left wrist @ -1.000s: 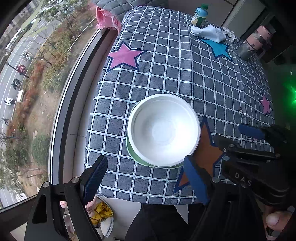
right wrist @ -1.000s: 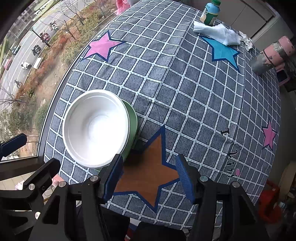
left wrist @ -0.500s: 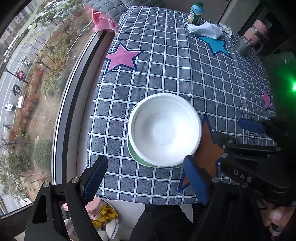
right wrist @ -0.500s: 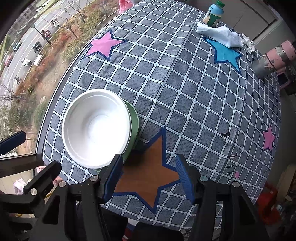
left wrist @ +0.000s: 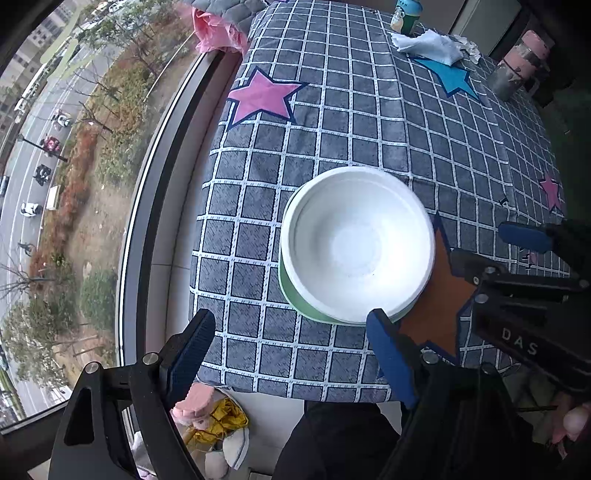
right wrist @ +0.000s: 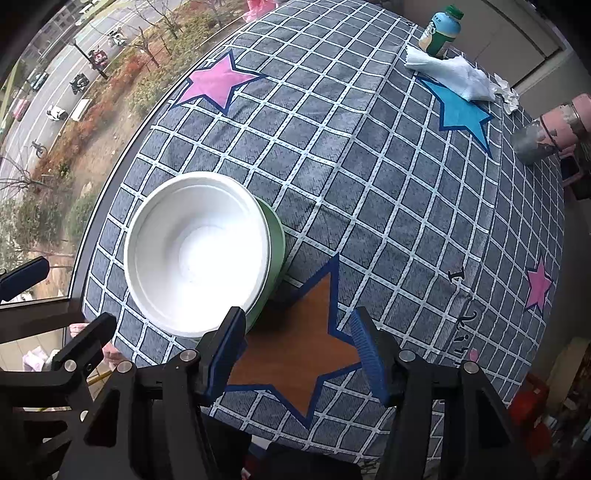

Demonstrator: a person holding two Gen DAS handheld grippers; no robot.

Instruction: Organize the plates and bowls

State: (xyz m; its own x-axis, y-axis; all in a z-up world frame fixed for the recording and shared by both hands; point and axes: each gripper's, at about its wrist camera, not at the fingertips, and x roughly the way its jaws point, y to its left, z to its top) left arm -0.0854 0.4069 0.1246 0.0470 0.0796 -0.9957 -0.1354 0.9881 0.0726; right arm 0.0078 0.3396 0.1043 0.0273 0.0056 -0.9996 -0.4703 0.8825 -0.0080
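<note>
A white bowl [left wrist: 356, 243] sits nested on top of a green bowl [left wrist: 295, 302] near the front edge of the table with the checked cloth [left wrist: 369, 122]. The same stack appears in the right wrist view, white bowl [right wrist: 195, 256] over green bowl [right wrist: 275, 243]. My left gripper [left wrist: 291, 339] hovers high above the table's front edge, open, with nothing between its blue pads. My right gripper [right wrist: 295, 347] hangs open over the orange star [right wrist: 299, 350], just right of the bowls, also empty.
A green-capped bottle [right wrist: 439, 31], a white crumpled cloth [right wrist: 454, 75] and a pink and grey flask [right wrist: 546, 131] stand at the far side. A window [left wrist: 74, 147] with a street below runs along the table's left edge. Toys lie on the floor [left wrist: 210, 421].
Both grippers have stayed open and almost still. The view from the left gripper has drifted slightly, so the bowls appear a little further right.
</note>
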